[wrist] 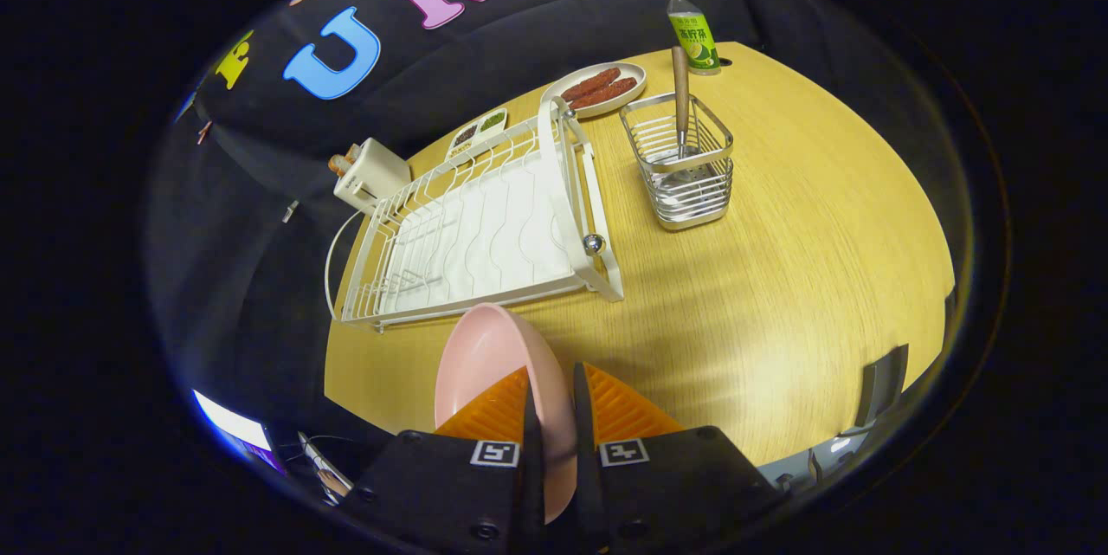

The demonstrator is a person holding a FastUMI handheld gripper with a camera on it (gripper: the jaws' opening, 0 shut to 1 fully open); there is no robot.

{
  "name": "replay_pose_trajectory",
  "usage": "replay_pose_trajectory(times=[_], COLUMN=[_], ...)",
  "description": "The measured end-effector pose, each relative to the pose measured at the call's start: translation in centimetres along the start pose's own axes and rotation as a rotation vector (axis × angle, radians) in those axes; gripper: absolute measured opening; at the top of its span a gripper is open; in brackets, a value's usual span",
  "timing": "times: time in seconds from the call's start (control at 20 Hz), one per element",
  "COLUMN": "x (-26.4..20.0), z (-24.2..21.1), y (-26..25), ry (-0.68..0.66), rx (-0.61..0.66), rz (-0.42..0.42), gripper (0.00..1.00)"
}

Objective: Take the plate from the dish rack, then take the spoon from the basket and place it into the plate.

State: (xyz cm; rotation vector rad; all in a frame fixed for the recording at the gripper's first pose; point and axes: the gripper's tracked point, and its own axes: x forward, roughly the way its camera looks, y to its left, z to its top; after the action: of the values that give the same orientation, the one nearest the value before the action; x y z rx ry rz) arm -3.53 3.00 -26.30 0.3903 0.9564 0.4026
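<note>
My gripper (551,382) is shut on the rim of a pink plate (485,360), which stands on edge between the fingers and is held above the wooden table (779,278). Beyond the plate lies the white wire dish rack (485,230), with no dishes in it. To the right of the rack stands a metal wire basket (688,170). A spoon (681,96) with a wooden handle stands upright in it, handle up.
Behind the basket are a plate of sausages (603,87) and a green-labelled bottle (694,34). A small divided dish (478,131) and a white holder (370,174) sit by the rack's far end. The table's edge runs close on the left.
</note>
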Motion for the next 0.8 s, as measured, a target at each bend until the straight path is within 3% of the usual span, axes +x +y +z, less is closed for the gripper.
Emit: replay_pose_trajectory(times=[0.25, 0.45, 0.55, 0.7, 0.8], x=[2.6, 4.0, 4.0, 2.8, 1.5], z=[-0.5, -0.6, -0.3, 0.4, 1.6], y=[-1.9, -3.3, -4.0, -5.2, -6.6], ry=[0.058, 0.076, 0.074, 0.046, -0.012], rx=[-0.057, -0.021, -0.027, -0.066, -0.107], rz=[0.055, 0.085, 0.099, 0.111, 0.098], gripper=[0.19, 0.22, 0.41, 0.8, 0.99])
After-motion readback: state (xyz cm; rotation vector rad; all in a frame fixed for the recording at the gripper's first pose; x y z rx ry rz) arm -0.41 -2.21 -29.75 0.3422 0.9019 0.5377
